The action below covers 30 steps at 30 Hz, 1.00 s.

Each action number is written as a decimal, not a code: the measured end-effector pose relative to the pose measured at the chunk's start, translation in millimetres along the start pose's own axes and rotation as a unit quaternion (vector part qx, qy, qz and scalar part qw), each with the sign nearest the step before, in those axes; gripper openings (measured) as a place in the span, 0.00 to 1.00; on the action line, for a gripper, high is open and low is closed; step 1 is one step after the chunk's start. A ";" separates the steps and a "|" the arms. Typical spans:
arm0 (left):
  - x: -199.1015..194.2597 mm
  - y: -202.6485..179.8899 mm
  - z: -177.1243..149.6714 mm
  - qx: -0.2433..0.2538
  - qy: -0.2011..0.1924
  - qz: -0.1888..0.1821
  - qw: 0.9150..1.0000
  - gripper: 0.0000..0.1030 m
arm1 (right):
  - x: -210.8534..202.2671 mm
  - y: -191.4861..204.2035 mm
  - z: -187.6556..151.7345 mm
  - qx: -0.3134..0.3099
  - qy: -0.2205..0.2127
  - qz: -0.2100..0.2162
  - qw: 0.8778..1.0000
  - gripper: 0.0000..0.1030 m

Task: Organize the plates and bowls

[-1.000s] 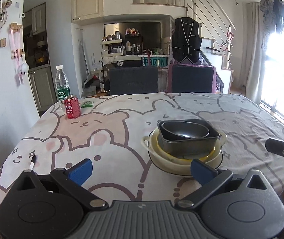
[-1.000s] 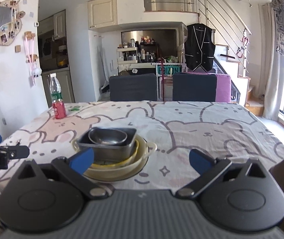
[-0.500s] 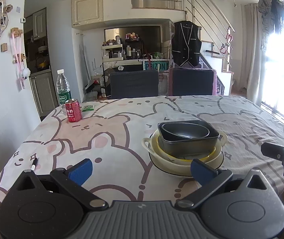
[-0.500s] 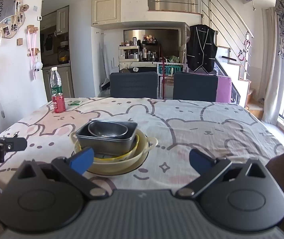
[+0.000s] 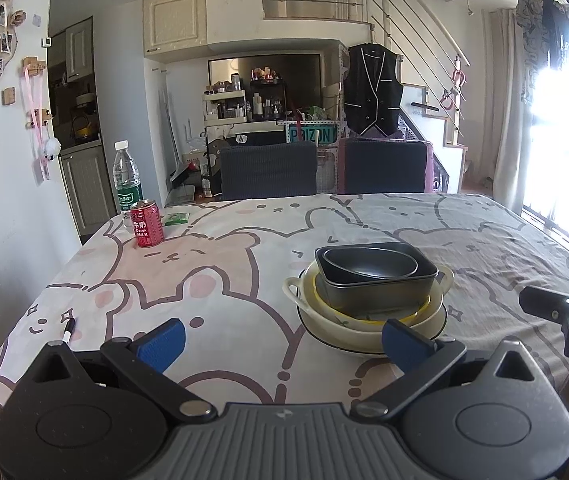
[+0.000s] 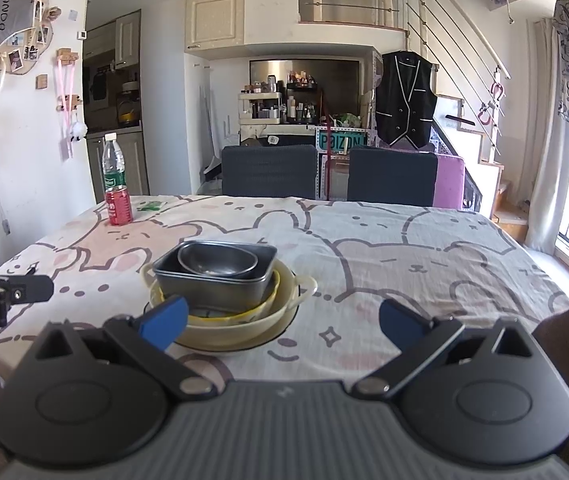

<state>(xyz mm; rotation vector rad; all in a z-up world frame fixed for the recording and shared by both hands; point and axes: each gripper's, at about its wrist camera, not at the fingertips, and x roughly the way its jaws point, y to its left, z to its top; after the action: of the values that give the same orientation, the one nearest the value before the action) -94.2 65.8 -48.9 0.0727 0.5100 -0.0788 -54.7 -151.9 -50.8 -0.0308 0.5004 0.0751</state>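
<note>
Hiding the plate's (image 5: 364, 340) near rim, both tongs, left (image 5: 284, 340) and right (image 6: 284, 322), gape wide, empty.

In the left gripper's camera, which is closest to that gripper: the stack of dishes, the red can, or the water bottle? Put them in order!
1. Stack of dishes, just ahead, right of centre.
2. Red can, far left.
3. Water bottle, right behind the can.

A red drink can (image 5: 147, 229) stands at ten o'clock on the bear-print-clothed table (image 5: 244, 248), a clear green-labelled water bottle (image 5: 127, 178) just behind it.
</note>
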 end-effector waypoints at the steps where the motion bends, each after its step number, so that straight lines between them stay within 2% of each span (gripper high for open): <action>1: -0.8 -0.3 0.1 0.000 0.000 0.000 1.000 1.00 | 0.0 0.3 -0.1 0.000 0.000 0.000 1.000 1.00; 30: -3.1 -1.5 1.0 0.000 -0.001 -0.001 1.000 1.00 | 0.7 3.3 0.3 -0.003 0.000 0.002 1.000 1.00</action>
<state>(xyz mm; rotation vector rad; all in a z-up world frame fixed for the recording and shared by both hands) -96.5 64.5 -46.5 0.0722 0.5074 -0.0816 -54.1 -148.5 -50.8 -0.0350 0.4996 0.0799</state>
